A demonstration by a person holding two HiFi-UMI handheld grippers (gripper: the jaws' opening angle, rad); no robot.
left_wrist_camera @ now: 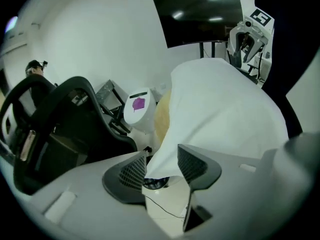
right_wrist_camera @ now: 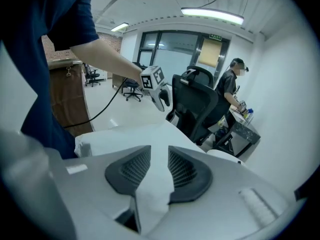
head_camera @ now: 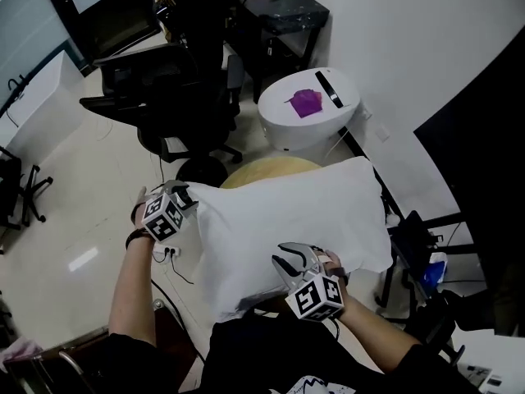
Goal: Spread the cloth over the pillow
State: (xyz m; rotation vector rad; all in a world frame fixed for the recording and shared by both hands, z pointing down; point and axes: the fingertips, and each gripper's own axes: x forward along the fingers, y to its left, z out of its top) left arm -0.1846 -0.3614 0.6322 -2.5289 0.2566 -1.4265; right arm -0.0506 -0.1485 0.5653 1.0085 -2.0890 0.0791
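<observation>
A white cloth lies draped over a yellowish pillow, of which only the far edge shows. My left gripper is at the cloth's left corner. In the left gripper view that corner hangs loose between the pads of the left gripper, whose jaws stand apart and open. My right gripper is at the cloth's near edge. In the right gripper view the right gripper is shut on a fold of the cloth. Each gripper shows in the other's view: the left gripper, the right gripper.
A round white stool beyond the pillow carries a purple item and a black remote. A black office chair stands to the far left, with a black desk and a person behind it. Cables lie on the floor. A dark stand is at the right.
</observation>
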